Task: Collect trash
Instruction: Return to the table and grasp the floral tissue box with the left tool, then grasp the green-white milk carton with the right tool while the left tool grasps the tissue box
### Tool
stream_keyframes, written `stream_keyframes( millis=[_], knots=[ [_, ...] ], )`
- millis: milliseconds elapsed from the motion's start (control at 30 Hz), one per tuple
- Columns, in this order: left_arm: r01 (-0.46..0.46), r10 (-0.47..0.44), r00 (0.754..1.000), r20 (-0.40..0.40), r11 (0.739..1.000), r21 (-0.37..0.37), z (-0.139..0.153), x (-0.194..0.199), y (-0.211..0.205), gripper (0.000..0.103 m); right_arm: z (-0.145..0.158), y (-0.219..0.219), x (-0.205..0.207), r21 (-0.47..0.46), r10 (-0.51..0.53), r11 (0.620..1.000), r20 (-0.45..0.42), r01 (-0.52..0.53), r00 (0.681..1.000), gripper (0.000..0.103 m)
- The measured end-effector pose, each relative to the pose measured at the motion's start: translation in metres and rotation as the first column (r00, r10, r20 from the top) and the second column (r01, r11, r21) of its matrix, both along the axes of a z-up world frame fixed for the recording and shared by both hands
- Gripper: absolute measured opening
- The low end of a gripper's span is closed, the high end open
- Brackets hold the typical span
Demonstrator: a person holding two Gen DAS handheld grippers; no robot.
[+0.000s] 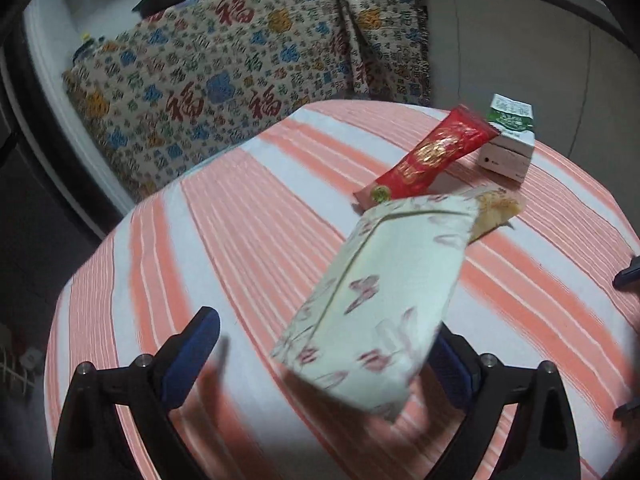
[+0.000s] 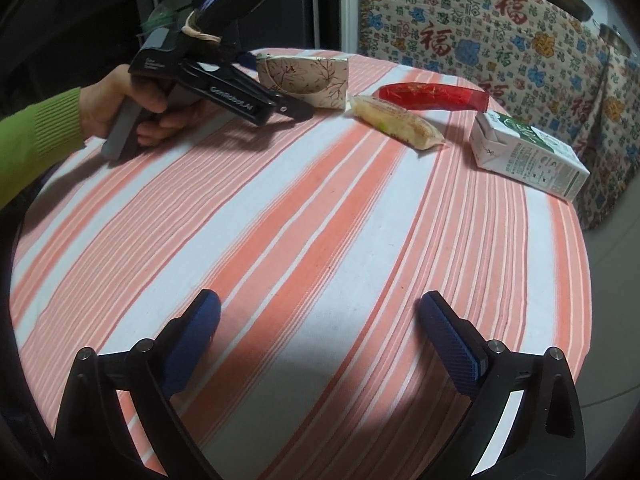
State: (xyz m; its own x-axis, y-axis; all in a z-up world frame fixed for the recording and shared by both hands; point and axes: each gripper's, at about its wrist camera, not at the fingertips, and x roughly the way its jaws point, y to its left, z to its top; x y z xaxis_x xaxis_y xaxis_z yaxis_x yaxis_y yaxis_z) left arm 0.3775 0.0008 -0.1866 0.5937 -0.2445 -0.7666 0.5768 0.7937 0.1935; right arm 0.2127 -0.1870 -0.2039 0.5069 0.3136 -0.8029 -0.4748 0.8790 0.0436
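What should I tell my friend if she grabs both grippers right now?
Left gripper: open, with the white pack with the pink flower print tilted between its fingers, not clamped.
Right gripper: open, empty, above the orange-and-white striped tablecloth.
On the far side of the cloth lie the long red foil wrapper, the clear plastic snack packet with yellowish contents and the white-and-green drink carton, which is on its side.
Done: nothing collected that I can see.
Left: all four pieces. No bin is in view.
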Motion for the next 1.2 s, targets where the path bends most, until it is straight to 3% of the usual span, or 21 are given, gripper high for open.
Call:
stream_keyframes(
  millis=[33,67,100,200,333,433,533,667,767,933,967,1033,1200],
  knots=[
    [0.016,-0.016,1.000,0.009,1.000,0.006,0.000,-0.002,-0.003,0.091,0.000,0.000,0.000,0.000,0.000,1.000,0.000,0.000,1.000,0.101],
    [0.028,-0.028,1.000,0.006,1.000,0.009,0.000,-0.004,-0.006,0.067,0.000,0.000,0.000,0.000,0.000,1.000,0.000,0.000,1.000,0.101],
    [0.038,-0.038,0.999,-0.021,0.999,-0.008,-0.001,-0.005,-0.007,0.050,0.000,0.000,0.000,0.000,0.000,1.000,0.000,0.000,1.000,0.101],
    [0.002,-0.005,0.998,-0.061,0.999,-0.051,-0.001,-0.008,-0.004,0.043,0.000,0.000,0.000,0.000,0.000,1.000,0.000,0.000,1.000,0.101],
    [-0.167,0.149,0.980,-0.133,0.977,-0.133,0.006,-0.030,0.015,0.043,0.001,0.001,-0.002,-0.001,0.000,1.000,0.001,0.000,1.000,0.101],
    [-0.315,0.285,0.941,-0.183,0.935,-0.162,0.012,-0.056,0.035,0.043,0.002,-0.002,-0.004,-0.005,-0.001,1.000,-0.002,0.001,1.000,0.100],
    [-0.404,0.366,0.906,-0.213,0.898,-0.174,0.019,-0.085,0.050,0.044,0.003,-0.007,-0.005,-0.004,-0.012,1.000,-0.006,0.012,1.000,0.099],
    [-0.455,0.423,0.886,-0.192,0.873,-0.177,0.022,-0.113,0.061,0.046,0.004,-0.016,-0.005,-0.007,-0.035,0.999,0.000,0.035,0.999,0.099],
    [-0.487,0.458,0.870,-0.180,0.856,-0.172,0.019,-0.117,0.065,0.076,0.005,-0.025,0.000,0.003,-0.064,0.998,0.003,0.064,0.998,0.098],
    [-0.511,0.481,0.853,-0.202,0.848,-0.139,0.000,-0.109,0.067,0.078,0.011,-0.054,0.017,0.046,-0.178,0.983,0.007,0.178,0.984,0.096],
    [-0.502,0.481,0.862,-0.158,0.855,-0.134,0.000,-0.111,0.066,0.080,0.011,-0.062,0.022,0.053,-0.206,0.977,0.001,0.206,0.979,0.096],
    [-0.503,0.485,0.862,-0.150,0.855,-0.126,-0.002,-0.113,0.068,0.083,0.010,-0.073,0.028,0.066,-0.246,0.967,-0.001,0.245,0.969,0.096],
    [-0.504,0.486,0.861,-0.149,0.855,-0.125,-0.003,-0.114,0.069,0.084,0.012,-0.077,0.041,0.048,-0.234,0.971,0.012,0.233,0.972,0.096]
  ],
)
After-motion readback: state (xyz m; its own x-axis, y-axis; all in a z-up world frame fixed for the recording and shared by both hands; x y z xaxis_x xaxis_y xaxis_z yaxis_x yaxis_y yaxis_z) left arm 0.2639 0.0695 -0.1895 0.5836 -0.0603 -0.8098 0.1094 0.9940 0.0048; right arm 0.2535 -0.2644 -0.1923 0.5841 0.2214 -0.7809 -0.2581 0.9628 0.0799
